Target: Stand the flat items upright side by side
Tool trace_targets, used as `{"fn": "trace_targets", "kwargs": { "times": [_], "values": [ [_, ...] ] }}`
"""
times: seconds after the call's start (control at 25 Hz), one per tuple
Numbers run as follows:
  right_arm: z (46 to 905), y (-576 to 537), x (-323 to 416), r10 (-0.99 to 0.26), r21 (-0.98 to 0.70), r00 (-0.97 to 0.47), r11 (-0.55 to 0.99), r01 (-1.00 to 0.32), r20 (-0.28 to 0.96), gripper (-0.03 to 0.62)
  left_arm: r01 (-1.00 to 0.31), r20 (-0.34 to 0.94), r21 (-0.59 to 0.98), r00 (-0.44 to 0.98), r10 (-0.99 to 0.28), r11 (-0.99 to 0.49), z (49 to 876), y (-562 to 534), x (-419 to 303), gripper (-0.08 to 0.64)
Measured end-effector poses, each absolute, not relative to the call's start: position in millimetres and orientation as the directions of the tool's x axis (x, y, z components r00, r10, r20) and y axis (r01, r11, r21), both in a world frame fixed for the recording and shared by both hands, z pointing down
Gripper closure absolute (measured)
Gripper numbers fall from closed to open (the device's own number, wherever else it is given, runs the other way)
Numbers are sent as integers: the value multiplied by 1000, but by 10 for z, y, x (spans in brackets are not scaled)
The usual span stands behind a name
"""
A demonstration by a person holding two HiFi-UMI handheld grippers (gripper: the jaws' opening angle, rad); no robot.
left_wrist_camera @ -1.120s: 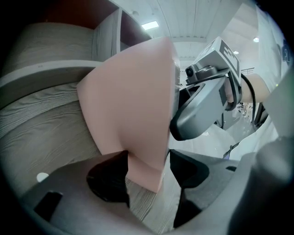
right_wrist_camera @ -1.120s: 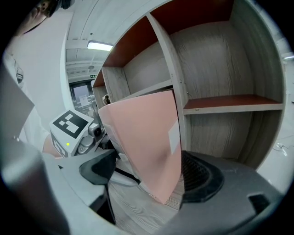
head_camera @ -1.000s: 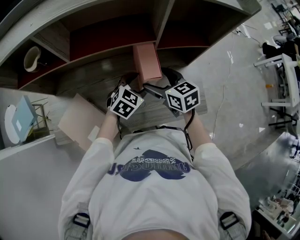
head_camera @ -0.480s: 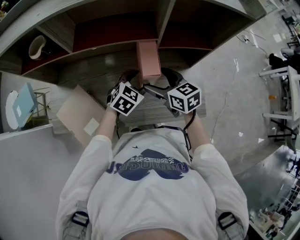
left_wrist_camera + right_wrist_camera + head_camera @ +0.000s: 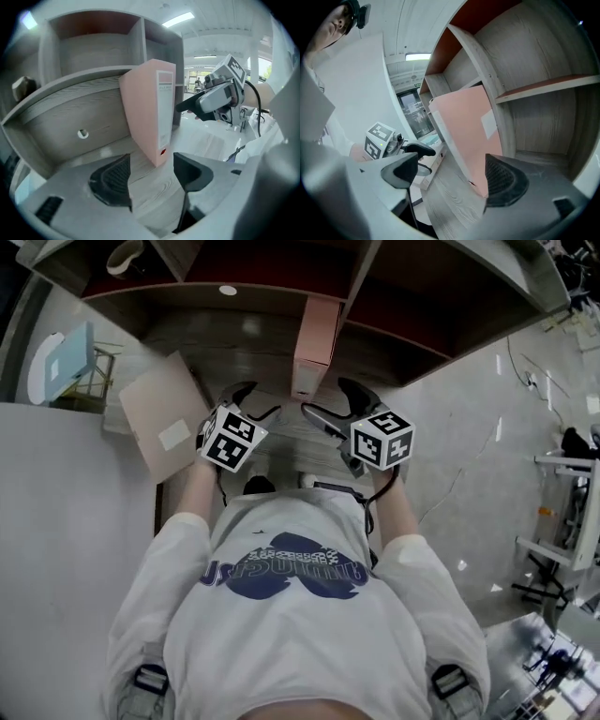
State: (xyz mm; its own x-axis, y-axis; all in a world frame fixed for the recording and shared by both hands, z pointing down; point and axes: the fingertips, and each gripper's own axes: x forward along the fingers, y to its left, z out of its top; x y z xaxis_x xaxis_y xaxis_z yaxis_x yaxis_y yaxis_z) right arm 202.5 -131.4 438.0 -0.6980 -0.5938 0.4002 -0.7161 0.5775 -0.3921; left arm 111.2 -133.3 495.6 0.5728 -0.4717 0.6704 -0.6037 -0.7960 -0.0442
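Note:
A pink binder point(image 5: 317, 341) stands upright on the wooden shelf board point(image 5: 234, 338), against the divider. Its spine point(image 5: 164, 112) faces me, and its broad side point(image 5: 468, 126) shows in the right gripper view. A beige binder point(image 5: 167, 423) lies flat to the left, at the board's edge. My left gripper point(image 5: 251, 399) is open just short of the pink binder's left, nothing between its fingers point(image 5: 115, 180). My right gripper point(image 5: 330, 401) is open at the binder's right, also holding nothing point(image 5: 454, 176). Each gripper sees the other: right gripper point(image 5: 218, 96), left gripper point(image 5: 389, 140).
The shelf has red-backed compartments point(image 5: 253, 263) above the board, with a divider point(image 5: 361, 277) beside the pink binder. A pale cup-like object point(image 5: 124, 251) sits in the upper left compartment. A white plate and light blue board point(image 5: 58, 367) rest on a rack at far left.
The head view has swung left and closer. Both grippers have drawn back a little from the pink binder and spread apart. The binder still stands upright.

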Motion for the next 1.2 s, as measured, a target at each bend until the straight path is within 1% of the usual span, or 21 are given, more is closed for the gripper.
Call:
{"fn": "trace_targets", "kwargs": {
  "times": [0.2, 0.36, 0.52, 0.64, 0.76, 0.92, 1.2],
  "values": [
    [4531, -1134, 1755, -470, -430, -790, 665, -610, 394, 143, -786, 689, -71, 406, -600, -614, 4973, -1006, 449, 264],
    [4600, -984, 1520, -338, -464, -857, 732, -499, 389, 143, -922, 712, -67, 224, -666, -381, 5020, -517, -197, 264],
    [4636, -775, 1246, -236, -469, -887, 778, -417, 397, 143, -980, 717, -68, 83, -692, -188, 5025, 47, -740, 264],
    [4664, -634, 991, -180, -479, -902, 797, -368, 393, 143, -993, 722, -85, -1, -692, -87, 5051, 437, -1080, 264],
    [4656, -569, 769, -158, -488, -907, 800, -349, 390, 143, -994, 733, -99, -51, -679, -33, 5069, 724, -1353, 264],
    [4674, -517, 435, -150, -474, -901, 808, -349, 407, 143, -997, 731, -77, -68, -678, 16, 5122, 962, -1744, 264],
    [4751, -403, -222, -216, -449, -864, 782, -432, 454, 143, -999, 719, -32, -23, -694, 0, 5229, 1130, -2590, 264]
  ]
}}
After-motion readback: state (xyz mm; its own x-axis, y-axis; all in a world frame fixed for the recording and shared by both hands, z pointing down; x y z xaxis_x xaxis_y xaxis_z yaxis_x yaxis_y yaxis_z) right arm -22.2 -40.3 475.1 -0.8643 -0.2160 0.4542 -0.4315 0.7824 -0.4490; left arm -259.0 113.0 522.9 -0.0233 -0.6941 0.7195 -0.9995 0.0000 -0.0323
